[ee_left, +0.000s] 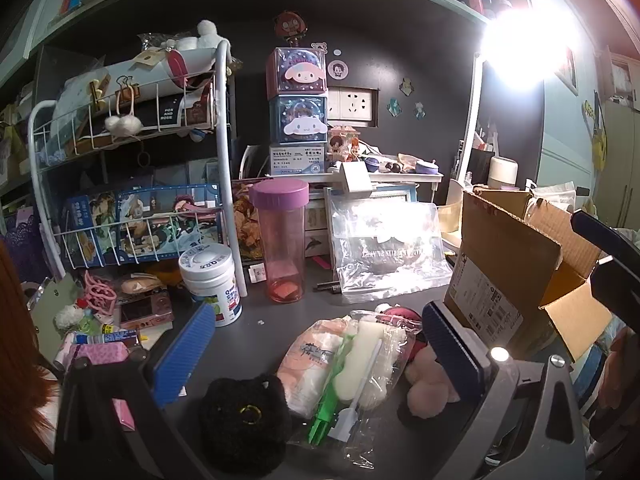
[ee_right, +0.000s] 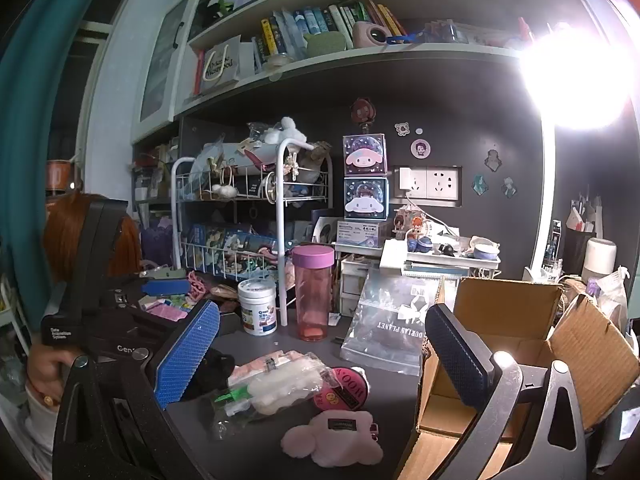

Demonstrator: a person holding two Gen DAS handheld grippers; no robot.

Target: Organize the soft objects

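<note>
Soft items lie on the dark desk: a black fuzzy plush (ee_left: 244,420) (ee_right: 214,368), a clear bag of white sponge pieces with a green tool (ee_left: 360,356) (ee_right: 276,388), a pink fluffy plush (ee_left: 428,380) (ee_right: 332,438) and a red round patch (ee_right: 344,390). An open cardboard box (ee_left: 516,272) (ee_right: 508,344) stands to the right. My left gripper (ee_left: 316,352) is open and empty, low over the pile. My right gripper (ee_right: 320,360) is open and empty above the same pile. The left gripper also shows at the left of the right wrist view (ee_right: 166,288).
A pink bottle with a purple lid (ee_left: 282,240) (ee_right: 313,292), a white jar (ee_left: 212,280) (ee_right: 258,306) and a clear zip bag (ee_left: 388,252) (ee_right: 394,320) stand behind the pile. A white wire rack (ee_left: 128,160) fills the left. A bright lamp (ee_left: 524,40) glares at right.
</note>
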